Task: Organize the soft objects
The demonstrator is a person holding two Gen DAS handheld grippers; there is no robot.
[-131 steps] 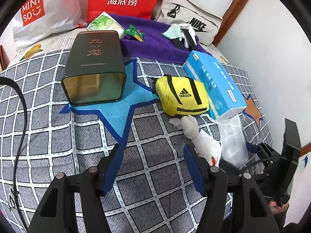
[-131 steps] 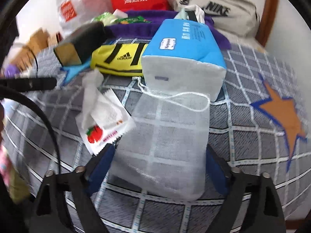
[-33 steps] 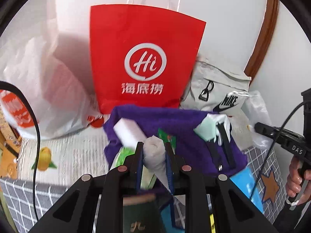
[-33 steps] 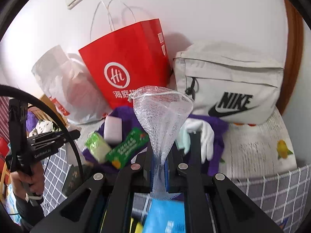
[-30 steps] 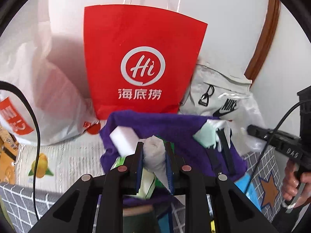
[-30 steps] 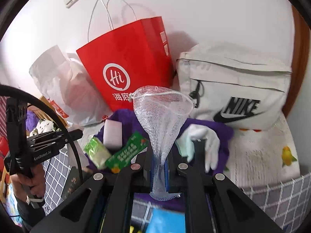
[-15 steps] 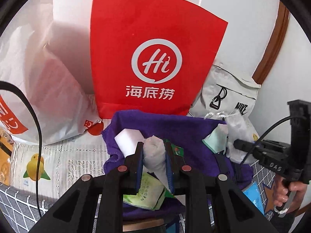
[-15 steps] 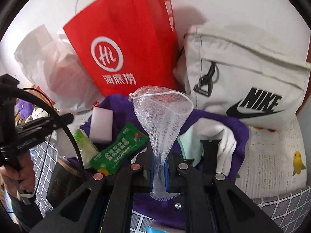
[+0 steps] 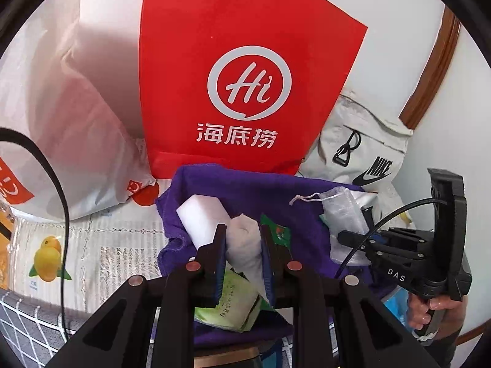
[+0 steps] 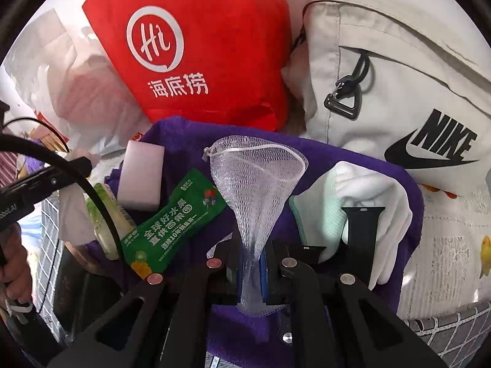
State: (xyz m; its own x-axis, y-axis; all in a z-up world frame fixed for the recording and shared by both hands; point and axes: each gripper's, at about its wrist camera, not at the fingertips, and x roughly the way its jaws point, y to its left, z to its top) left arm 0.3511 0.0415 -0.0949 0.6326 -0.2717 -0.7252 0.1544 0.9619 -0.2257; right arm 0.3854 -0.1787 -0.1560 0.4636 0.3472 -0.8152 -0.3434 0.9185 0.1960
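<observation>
My left gripper [image 9: 243,233] is shut on a rolled white tissue [image 9: 244,242], held over a purple towel [image 9: 264,190]. On that towel lie a white sponge block [image 9: 201,217], a green wipes pack [image 9: 227,303] and a green sachet [image 10: 175,220]. My right gripper [image 10: 250,263] is shut on a white mesh drawstring bag [image 10: 256,181], whose mouth flares open above the towel [image 10: 190,141]. In the left wrist view the mesh bag [image 9: 339,211] and the right gripper [image 9: 353,236] show at the towel's right side, with a hand on the handle. A white glove [image 10: 371,190] and a black strap [image 10: 360,230] lie on the towel's right part.
A red paper bag [image 9: 245,70] stands against the wall behind the towel, with a white plastic bag [image 9: 70,128] to its left and a grey Nike bag [image 10: 399,92] to its right. Fruit-print cloth [image 9: 61,251] and a grid-pattern cover [image 10: 451,334] lie around the towel.
Both grippers have come closer to the purple towel and lower, still holding the tissue and the mesh bag. In the left wrist view the right gripper has moved in over the towel's right side.
</observation>
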